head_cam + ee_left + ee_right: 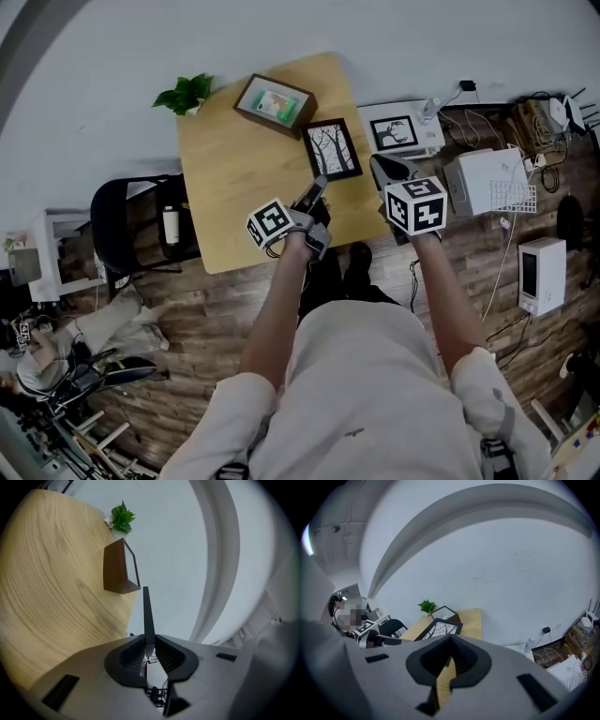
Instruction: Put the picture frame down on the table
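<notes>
Left tongs [315, 191] clamp the picture frame [332, 148], tilted over the tabletop [234, 178]; right tongs [449, 660] are closed, empty. Laying it flat remains.

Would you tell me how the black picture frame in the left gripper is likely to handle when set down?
The black picture frame probably stays stiff: edge-on, it looks straight. Held by the left gripper at one thin edge only, it may pivot or slip. Its front may be glass, so likely fragile.
</notes>
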`<state>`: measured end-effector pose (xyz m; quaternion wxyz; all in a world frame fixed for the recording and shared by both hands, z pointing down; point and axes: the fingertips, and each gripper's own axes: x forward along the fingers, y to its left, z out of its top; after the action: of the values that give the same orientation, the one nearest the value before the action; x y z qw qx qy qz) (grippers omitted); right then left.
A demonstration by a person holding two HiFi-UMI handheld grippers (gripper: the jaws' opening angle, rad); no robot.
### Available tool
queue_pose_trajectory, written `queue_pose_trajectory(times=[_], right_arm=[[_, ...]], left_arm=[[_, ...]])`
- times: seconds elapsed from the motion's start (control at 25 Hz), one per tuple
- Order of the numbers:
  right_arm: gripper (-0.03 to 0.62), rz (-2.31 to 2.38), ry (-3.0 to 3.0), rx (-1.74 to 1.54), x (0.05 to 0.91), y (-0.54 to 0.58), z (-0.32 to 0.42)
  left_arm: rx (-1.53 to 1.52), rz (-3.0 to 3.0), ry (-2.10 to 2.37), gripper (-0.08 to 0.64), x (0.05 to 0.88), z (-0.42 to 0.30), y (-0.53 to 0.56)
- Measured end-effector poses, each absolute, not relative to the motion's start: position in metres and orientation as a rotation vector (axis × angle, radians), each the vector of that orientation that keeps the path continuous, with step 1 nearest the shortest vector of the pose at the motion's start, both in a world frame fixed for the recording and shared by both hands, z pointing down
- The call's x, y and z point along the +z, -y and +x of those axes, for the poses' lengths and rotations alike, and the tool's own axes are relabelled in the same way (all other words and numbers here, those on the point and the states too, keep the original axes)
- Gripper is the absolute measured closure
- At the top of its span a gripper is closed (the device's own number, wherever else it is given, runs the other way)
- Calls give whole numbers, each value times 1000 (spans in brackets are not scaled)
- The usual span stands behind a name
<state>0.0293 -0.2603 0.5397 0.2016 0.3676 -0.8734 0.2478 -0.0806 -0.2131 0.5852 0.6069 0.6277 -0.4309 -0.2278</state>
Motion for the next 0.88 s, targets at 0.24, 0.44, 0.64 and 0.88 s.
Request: queue_pose_trajectory(times=[0.24, 0.44, 0.64, 0.88], right_arm=[[594, 1063, 2407, 688, 542, 264, 28], [594, 1096, 2369, 707, 550, 268, 29], [594, 1126, 2336, 724, 558, 275, 31], [594, 1149, 2314, 742, 564, 278, 32]], left_arm=[[-475, 1426, 966, 495, 610, -78, 221], [-429, 1395, 942, 495, 633, -78, 227], [-407, 1379, 922, 495, 648, -77, 238], [-391, 1363, 906, 495, 658, -76, 244]])
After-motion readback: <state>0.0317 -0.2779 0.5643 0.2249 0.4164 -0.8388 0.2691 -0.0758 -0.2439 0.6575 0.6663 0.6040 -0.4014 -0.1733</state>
